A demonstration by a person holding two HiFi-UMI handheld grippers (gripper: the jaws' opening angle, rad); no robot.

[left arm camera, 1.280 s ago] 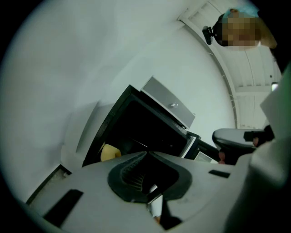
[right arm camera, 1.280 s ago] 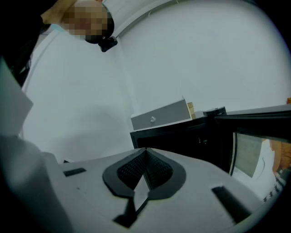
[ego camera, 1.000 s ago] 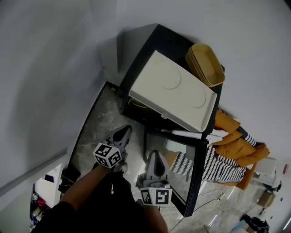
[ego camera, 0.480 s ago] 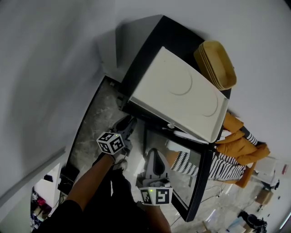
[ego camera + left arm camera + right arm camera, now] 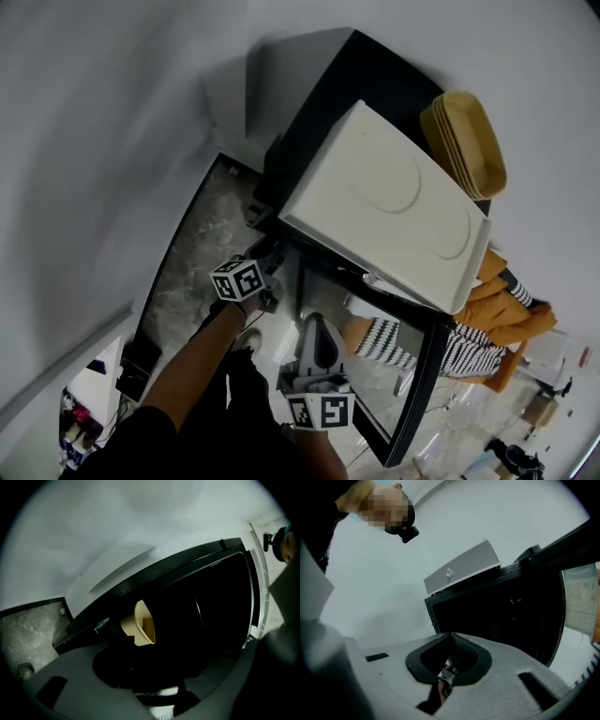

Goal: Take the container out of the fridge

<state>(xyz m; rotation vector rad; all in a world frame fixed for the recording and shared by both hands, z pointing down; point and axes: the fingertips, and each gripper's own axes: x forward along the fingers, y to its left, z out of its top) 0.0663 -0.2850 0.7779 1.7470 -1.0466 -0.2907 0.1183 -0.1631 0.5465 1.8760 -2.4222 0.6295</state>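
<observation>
The left gripper (image 5: 261, 268) is sinking and reaching forward to the fridge's (image 5: 319, 98) open front, tips now tucking under its top edge. Its jaws have just been opening and are standing wide, nothing pressed between them, with the tan container (image 5: 140, 623) ahead inside. The fridge is looming larger in the head view.

White wall (image 5: 94, 141), marbled grey floor (image 5: 199, 255)
</observation>
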